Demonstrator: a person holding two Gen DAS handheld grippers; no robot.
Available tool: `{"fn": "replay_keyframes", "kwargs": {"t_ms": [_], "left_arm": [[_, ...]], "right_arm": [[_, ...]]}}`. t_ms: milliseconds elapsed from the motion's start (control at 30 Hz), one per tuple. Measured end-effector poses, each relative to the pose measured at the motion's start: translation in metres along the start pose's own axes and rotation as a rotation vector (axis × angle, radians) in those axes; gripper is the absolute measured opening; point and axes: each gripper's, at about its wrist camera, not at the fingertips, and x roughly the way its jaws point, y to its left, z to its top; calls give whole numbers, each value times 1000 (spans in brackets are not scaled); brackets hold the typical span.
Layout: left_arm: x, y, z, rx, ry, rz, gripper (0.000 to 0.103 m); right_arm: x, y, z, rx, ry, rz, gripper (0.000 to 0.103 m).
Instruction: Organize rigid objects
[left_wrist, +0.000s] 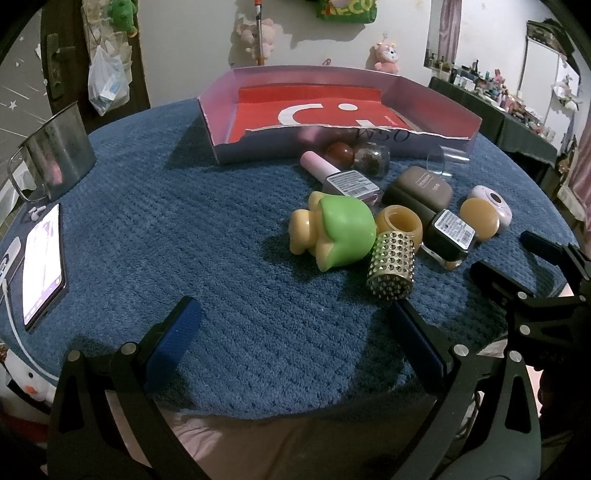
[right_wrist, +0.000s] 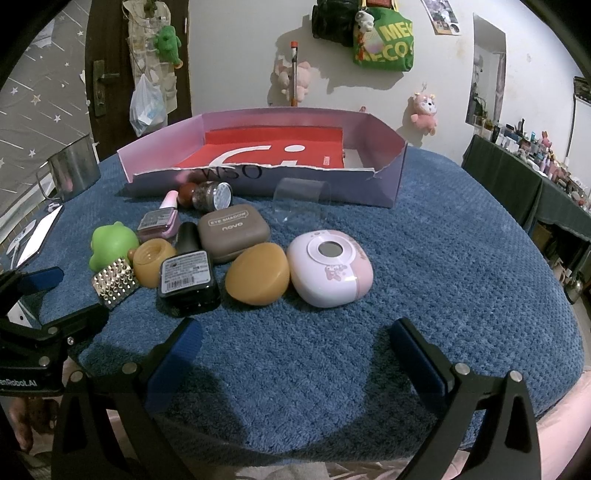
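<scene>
A pile of small objects lies on the blue mat: a green frog toy (left_wrist: 341, 230) (right_wrist: 110, 244), a studded gold cylinder (left_wrist: 391, 267) (right_wrist: 113, 282), a tan ring (left_wrist: 400, 221), a dark bottle (right_wrist: 186, 280), a tan disc (right_wrist: 257, 275), a white-pink case (right_wrist: 328, 271), a brown eyeshadow case (right_wrist: 232, 230), a pink bottle (left_wrist: 341, 175) and a glitter jar (right_wrist: 212, 194). Behind them stands an open pink box with a red floor (left_wrist: 332, 110) (right_wrist: 273, 153). My left gripper (left_wrist: 295, 328) and right gripper (right_wrist: 295, 347) are open and empty, short of the pile.
A metal cup (left_wrist: 55, 155) and a phone (left_wrist: 42, 264) sit at the mat's left. A clear plastic cup (right_wrist: 301, 197) lies before the box. The right gripper shows at the right of the left wrist view (left_wrist: 517, 266). Shelves with clutter stand far right.
</scene>
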Motion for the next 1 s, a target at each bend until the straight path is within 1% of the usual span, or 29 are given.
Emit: {"fn": "replay_keyframes", "kwargs": {"t_ms": [367, 767, 933, 1000], "left_arm": [[0, 0, 0, 1, 0, -2, 103], [-1, 3, 3, -15, -2, -30, 103], [-2, 2, 4, -11, -4, -35, 98], [-2, 2, 5, -9, -5, -36, 94]], "right_arm": [[-1, 0, 0, -1, -1, 1, 103], [-3, -1, 4, -12, 5, 12, 103], [-2, 0, 3, -14, 0, 15, 103], [-3, -1, 3, -18, -6, 15, 103]]}}
